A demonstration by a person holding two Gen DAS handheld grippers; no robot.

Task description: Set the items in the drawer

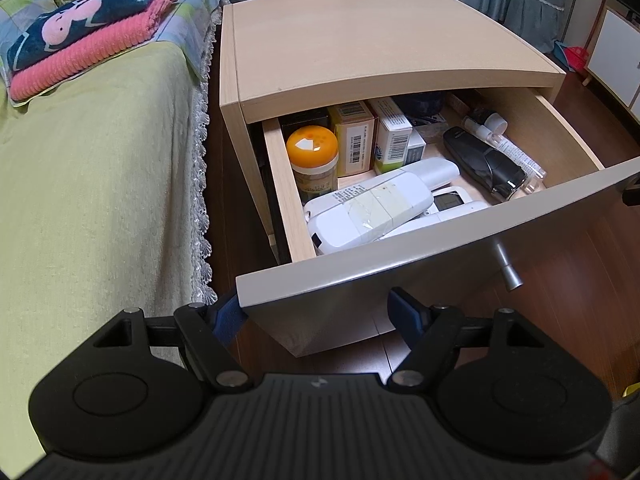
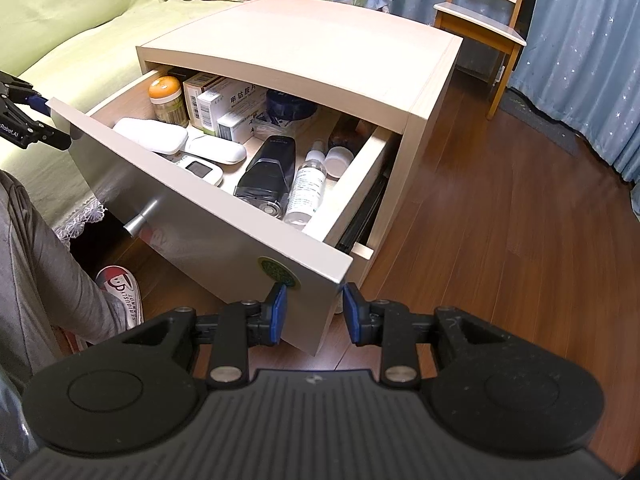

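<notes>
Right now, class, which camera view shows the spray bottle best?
The right wrist view: the spray bottle lies in plain sight, label and cap visible. In the left wrist view the black shaver hides most of the bottle.

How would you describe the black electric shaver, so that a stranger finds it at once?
Look into the open drawer of the wooden bedside cabinet. The black electric shaver lies flat near the middle, between the white remote controls and a clear spray bottle. It is the only dark, glossy thing among these pale neighbours.
</notes>
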